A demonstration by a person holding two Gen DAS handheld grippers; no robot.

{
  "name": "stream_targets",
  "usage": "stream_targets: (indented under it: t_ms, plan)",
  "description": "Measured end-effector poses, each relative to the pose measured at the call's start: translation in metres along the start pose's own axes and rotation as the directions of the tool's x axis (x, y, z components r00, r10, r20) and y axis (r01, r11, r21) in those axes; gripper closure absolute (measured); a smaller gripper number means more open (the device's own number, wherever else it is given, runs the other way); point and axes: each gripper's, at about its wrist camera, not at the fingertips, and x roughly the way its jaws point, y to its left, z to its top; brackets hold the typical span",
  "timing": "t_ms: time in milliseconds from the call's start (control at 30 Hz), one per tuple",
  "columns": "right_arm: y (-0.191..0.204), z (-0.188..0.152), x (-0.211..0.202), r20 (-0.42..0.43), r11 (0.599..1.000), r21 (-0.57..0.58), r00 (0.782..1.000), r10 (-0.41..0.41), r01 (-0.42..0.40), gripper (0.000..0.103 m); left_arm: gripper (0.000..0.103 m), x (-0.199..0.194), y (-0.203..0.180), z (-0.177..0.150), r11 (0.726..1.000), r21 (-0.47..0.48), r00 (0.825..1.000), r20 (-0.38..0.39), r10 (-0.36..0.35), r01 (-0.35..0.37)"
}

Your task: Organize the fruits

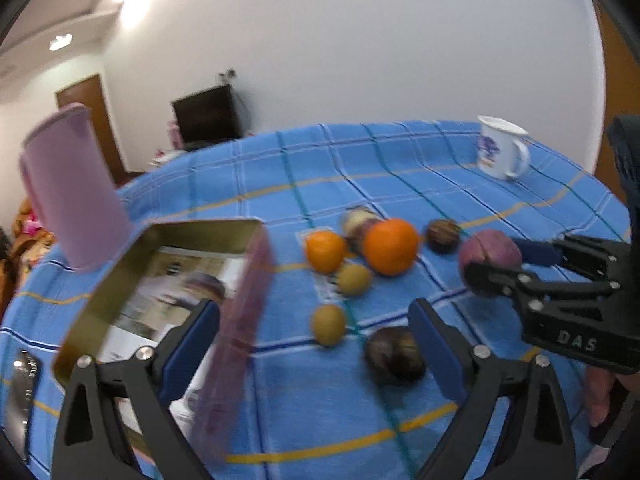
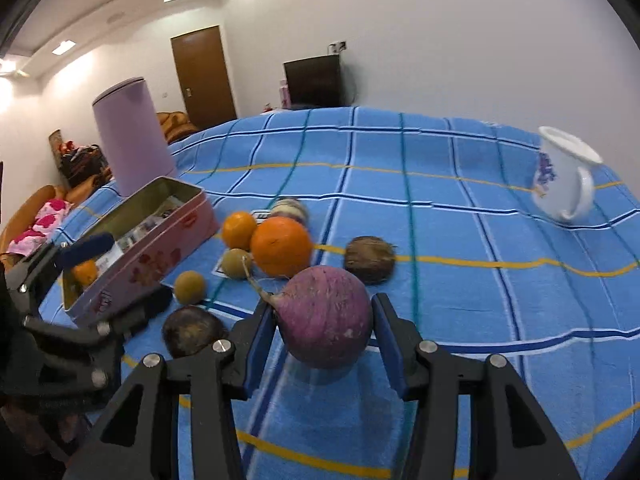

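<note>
Two oranges lay on the blue plaid tablecloth (image 2: 460, 240) – a large orange (image 2: 281, 246) and a small orange (image 2: 239, 229) touching it – and a third small orange fruit (image 2: 85, 273) sat inside the pink tin box (image 2: 152, 258). Two yellow-green round fruits (image 2: 236, 263) (image 2: 189, 287) lay near them, along with two dark brown rough-skinned fruits (image 2: 369, 259) (image 2: 191, 330) and one pale, blurred bulb (image 2: 289, 209) half hidden behind the oranges.

The right gripper (image 2: 325, 334) was clenched on a round purple turnip (image 2: 326, 318) with a thin root tail, its blue pads against the vegetable's sides, just above the cloth in front of the oranges. The left gripper (image 1: 316, 350) stood released, straddling the tin's near wall – motion blur smeared the tin's printed lining. One lilac cylindrical container (image 2: 132, 136) stood behind the tin; one white enamel mug (image 2: 560, 178) stood well apart at the right.
</note>
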Motion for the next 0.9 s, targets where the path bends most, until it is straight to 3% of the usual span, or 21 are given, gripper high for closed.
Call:
stream_targets:
  t_ms: [267, 400, 467, 633, 900]
  plan:
    - [-0.005, 0.0, -0.002, 0.005, 1.0, 0.023, 1.0, -0.001, 0.0, 0.053, 0.045, 0.013, -0.028, -0.005, 0.994, 0.065, 0.992, -0.097, -0.081, 0.087]
    - [-0.007, 0.0, 0.0, -0.003, 0.999, 0.034, 1.0, 0.005, -0.005, 0.053, 0.05, 0.022, -0.033, -0.007, 0.988, 0.074, 0.981, -0.149, -0.121, 0.133]
    - [-0.007, 0.0, 0.001, -0.008, 0.999, 0.035, 1.0, 0.007, -0.007, 0.053, 0.059, 0.024, -0.033, -0.006, 0.985, 0.066, 0.976, -0.163, -0.146, 0.159]
    - [-0.006, 0.0, 0.001, -0.004, 0.999, 0.032, 1.0, 0.007, -0.007, 0.053, 0.06, 0.023, -0.03, -0.006, 0.986, 0.052, 0.977, -0.153, -0.15, 0.16]
    - [-0.004, 0.0, -0.002, 0.01, 1.0, 0.019, 1.0, 0.024, -0.024, 0.053, 0.06, 0.007, -0.012, -0.006, 0.995, -0.02, 0.993, -0.052, -0.103, 0.102]
